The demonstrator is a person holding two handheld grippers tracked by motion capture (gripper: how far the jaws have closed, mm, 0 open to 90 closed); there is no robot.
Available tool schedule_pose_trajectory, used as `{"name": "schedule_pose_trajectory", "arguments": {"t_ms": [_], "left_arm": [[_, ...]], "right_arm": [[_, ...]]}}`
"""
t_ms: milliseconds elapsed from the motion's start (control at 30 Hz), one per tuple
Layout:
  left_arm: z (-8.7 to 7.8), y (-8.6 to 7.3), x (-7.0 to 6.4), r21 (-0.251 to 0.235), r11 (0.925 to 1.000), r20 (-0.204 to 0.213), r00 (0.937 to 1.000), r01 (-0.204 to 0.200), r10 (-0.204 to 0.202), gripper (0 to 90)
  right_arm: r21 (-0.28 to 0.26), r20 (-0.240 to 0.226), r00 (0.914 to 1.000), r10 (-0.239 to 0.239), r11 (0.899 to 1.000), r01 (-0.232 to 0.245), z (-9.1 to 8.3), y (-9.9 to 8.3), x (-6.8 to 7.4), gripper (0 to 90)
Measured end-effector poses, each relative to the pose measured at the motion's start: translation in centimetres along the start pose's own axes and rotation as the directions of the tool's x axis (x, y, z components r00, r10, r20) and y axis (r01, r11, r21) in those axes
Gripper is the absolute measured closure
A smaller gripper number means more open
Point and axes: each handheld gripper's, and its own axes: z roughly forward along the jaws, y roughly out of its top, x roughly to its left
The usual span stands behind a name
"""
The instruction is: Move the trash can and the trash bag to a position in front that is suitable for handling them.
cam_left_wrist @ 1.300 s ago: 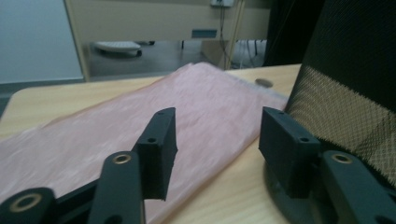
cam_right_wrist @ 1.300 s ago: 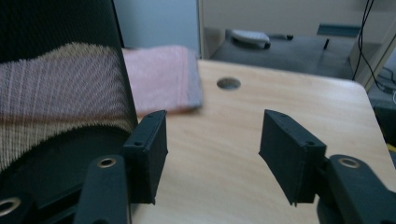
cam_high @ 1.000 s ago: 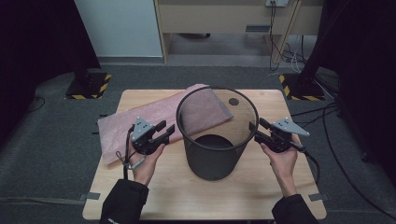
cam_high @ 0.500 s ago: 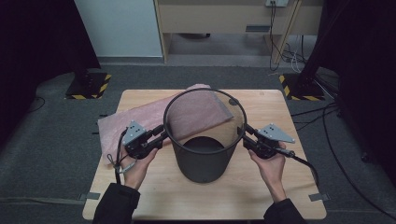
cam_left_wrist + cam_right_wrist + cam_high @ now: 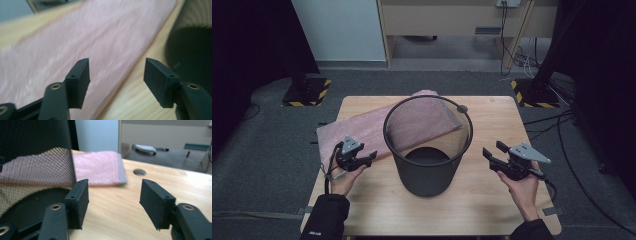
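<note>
A black wire-mesh bin [image 5: 428,145] stands upright on the middle of the wooden table [image 5: 492,200]. Behind and to its left lies a flat pink bag [image 5: 362,131], also seen as a pink sheet [image 5: 82,40] and through the bin's mesh [image 5: 100,167]. My left gripper [image 5: 368,159] is open, a little left of the bin and apart from it, over the bag's near edge. My right gripper [image 5: 492,152] is open too, to the right of the bin with a gap between them. Nothing sits between either pair of jaws.
A round cable hole [image 5: 462,108] is in the table behind the bin, also seen in the right gripper view [image 5: 139,172]. Beyond the table are a wooden desk [image 5: 447,20], cables [image 5: 522,55] on grey floor, and two yellow-black striped stand bases [image 5: 307,92].
Both grippers let go of the bin's rim and drew back outward toward the table's near side. The bin, carried nearer over the last second, now stands alone.
</note>
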Motion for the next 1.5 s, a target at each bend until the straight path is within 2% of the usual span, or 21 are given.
{"name": "schedule_pose_trajectory", "arguments": {"t_ms": [133, 233, 367, 467, 533, 667, 733, 800, 933, 1067, 1133, 1167, 1200, 1267, 1367, 1500], "left_arm": [[0.8, -2.2, 1.0, 0.065, 0.9973, 0.007, 0.9994, -0.034, 0.034, 36.5], [0.9, -3.4, 1.6, 0.122, 0.9913, -0.001, 0.9988, -0.049, 0.05, 38.7], [1.0, -4.1, 1.9, 0.17, 0.9832, -0.028, 0.9971, -0.065, 0.071, 50.0], [1.0, -4.3, 2.0, 0.169, 0.9842, -0.029, 0.9978, -0.054, 0.06, 59.6], [0.9, -4.3, 1.9, 0.173, 0.9836, -0.03, 0.9978, -0.053, 0.059, 68.2], [0.5, -4.3, 1.6, 0.207, 0.9763, -0.059, 0.9954, -0.061, 0.075, 80.7], [0.1, -4.4, 1.3, 0.214, 0.9758, -0.057, 0.9967, -0.044, 0.057, 86.7], [-0.4, -4.6, 0.8, 0.208, 0.978, -0.049, 0.9985, -0.015, 0.026, 88.9], [-1.3, -4.9, -0.6, 0.211, 0.9772, -0.02, 0.9995, -0.02, 0.024, 89.7], [-2.6, -5.2, -1.9, 0.185, 0.9824, 0.016, 0.9996, -0.025, 0.023, 89.3], [-3.4, -5.2, -2.3, 0.161, 0.9865, 0.032, 0.9991, -0.033, 0.028, 85.7], [-3.9, -5.2, -2.6, 0.134, 0.9906, 0.034, 0.9992, -0.028, 0.023, 81.9], [-4.4, -5.3, -2.7, 0.118, 0.9928, 0.033, 0.9993, -0.023, 0.019, 73.4], [-5.1, -5.4, -2.9, 0.102, 0.9946, 0.017, 0.9997, -0.019, 0.018, 61.1], [-5.8, -5.6, -2.9, 0.082, 0.9965, -0.008, 0.9999, -0.013, 0.014, 50.5], [-5.8, -5.7, -2.9, 0.097, 0.9947, -0.022, 0.9991, -0.035, 0.037, 39.6]], "right_arm": [[0.033, 0.015, 0.9998, 0.012, 0.999, -0.012, -1.1, -2.2, -1.5, 35.4], [0.065, 0.022, 0.9997, 0.012, 0.998, -0.013, -1.4, -4.0, -2.3, 34.7], [0.114, 0.054, 0.9985, -0.011, 0.994, 0.005, -1.5, -5.1, -2.7, 34.8], [0.16, 0.076, 0.9959, -0.049, 0.987, 0.036, -1.6, -5.5, -2.9, 35.3], [0.154, 0.078, 0.9965, -0.029, 0.988, 0.016, -1.6, -5.8, -3.1, 35.5], [0.167, 0.093, 0.9955, 0.022, 0.985, -0.037, -1.7, -6.6, -3.7, 35.9], [0.177, 0.101, 0.9946, 0.024, 0.983, -0.042, -1.7, -6.9, -3.9, 35.7], [0.19, 0.098, 0.9947, 0.029, 0.981, -0.048, -1.7, -7.2, -4.0, 35.4], [0.22, 0.094, 0.9953, 0.023, 0.974, -0.043, -1.6, -7.4, -3.9, 34.4], [0.23, 0.089, 0.9958, 0.02, 0.972, -0.04, -1.5, -7.6, -3.8, 33.7], [0.23, 0.09, 0.9957, 0.019, 0.972, -0.039, -1.4, -7.6, -3.9, 33.3], [0.229, 0.091, 0.9956, 0.019, 0.973, -0.04, -1.4, -7.6, -3.9, 32.8], [0.231, 0.093, 0.9954, 0.025, 0.972, -0.046, -1.4, -7.7, -3.9, 32.2], [0.235, 0.096, 0.995, 0.028, 0.971, -0.05, -1.4, -7.8, -4.0, 31.3], [0.237, 0.099, 0.9948, 0.025, 0.97, -0.048, -1.3, -7.8, -4.1, 30.0], [0.233, 0.097, 0.9949, 0.027, 0.971, -0.049, -1.4, -7.8, -4.1, 27.8]]}}
